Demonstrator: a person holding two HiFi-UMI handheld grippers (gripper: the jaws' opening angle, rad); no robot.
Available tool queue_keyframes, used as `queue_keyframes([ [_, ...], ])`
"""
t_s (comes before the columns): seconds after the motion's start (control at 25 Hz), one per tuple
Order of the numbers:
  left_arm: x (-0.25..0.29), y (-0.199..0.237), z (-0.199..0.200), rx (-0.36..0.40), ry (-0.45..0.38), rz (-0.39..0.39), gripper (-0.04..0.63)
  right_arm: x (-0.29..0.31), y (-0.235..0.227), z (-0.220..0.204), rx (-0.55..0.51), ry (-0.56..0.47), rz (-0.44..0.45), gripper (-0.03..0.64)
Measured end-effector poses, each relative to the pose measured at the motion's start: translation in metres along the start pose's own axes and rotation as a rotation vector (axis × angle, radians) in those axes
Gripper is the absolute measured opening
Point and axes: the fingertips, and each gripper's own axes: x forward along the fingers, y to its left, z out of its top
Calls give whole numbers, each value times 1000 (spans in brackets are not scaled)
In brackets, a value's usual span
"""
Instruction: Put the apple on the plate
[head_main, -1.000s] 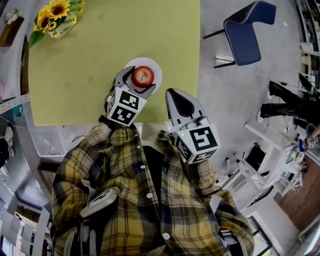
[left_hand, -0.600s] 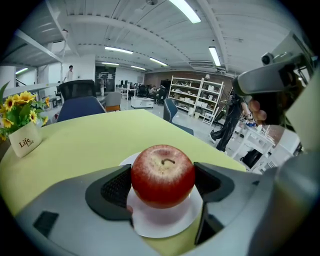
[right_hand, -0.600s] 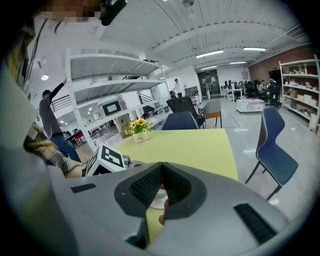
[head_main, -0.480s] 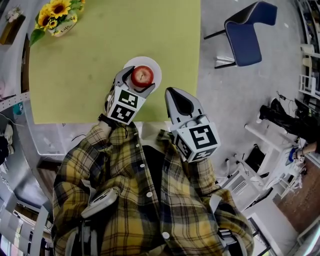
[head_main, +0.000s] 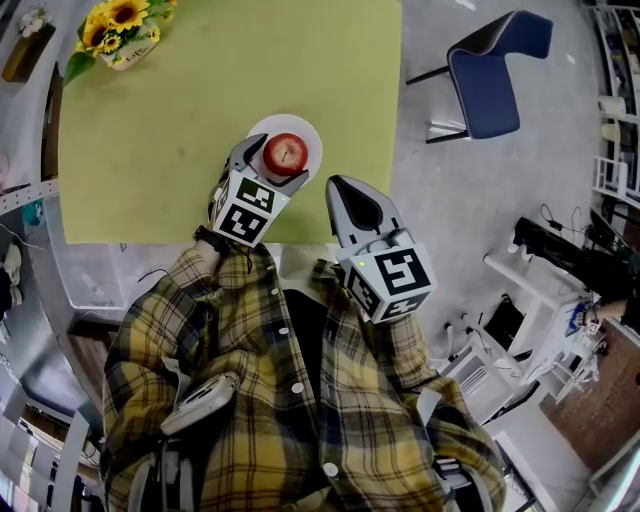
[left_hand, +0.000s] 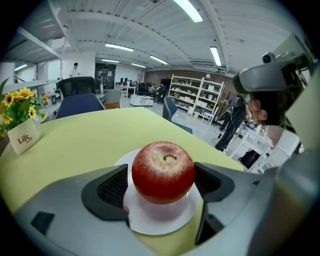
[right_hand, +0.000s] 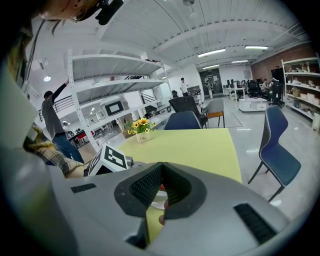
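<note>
Barely anything has shifted in the last second: apple sits on the plate, left gripper jaws clamped on its sides, right gripper pinched together on nothing, so placing looks nearly done and next I'd open and back straight off.

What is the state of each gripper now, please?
Left gripper: closed on the apple, over the plate.
Right gripper: closed, holding nothing.
</note>
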Motion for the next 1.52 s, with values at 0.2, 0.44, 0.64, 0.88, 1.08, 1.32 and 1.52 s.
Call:
queue_keyframes([
  [0.2,-2,-4,0,6,-2,-11,402,-2,2,1,-5,-3,3,-3],
  [0.44,-9,-5,2,-18,-8,-6,403,-6,4,5,-17,-8,6,-3],
  [0.64,-23,-12,11,-19,-16,-30,402,-12,4,8,-24,-16,4,-3],
  [0.88,-45,-13,33,-65,-79,-8,402,-14,8,21,-38,-52,15,-3],
  [1.08,-69,-4,50,-95,-125,5,400,-11,16,35,-49,-78,25,-3],
  [1.32,-113,9,92,-163,-289,26,399,-16,23,60,-80,-120,26,-3],
  [1.52,-148,0,136,-166,-426,-11,354,-21,23,88,-128,-163,15,-3],
])
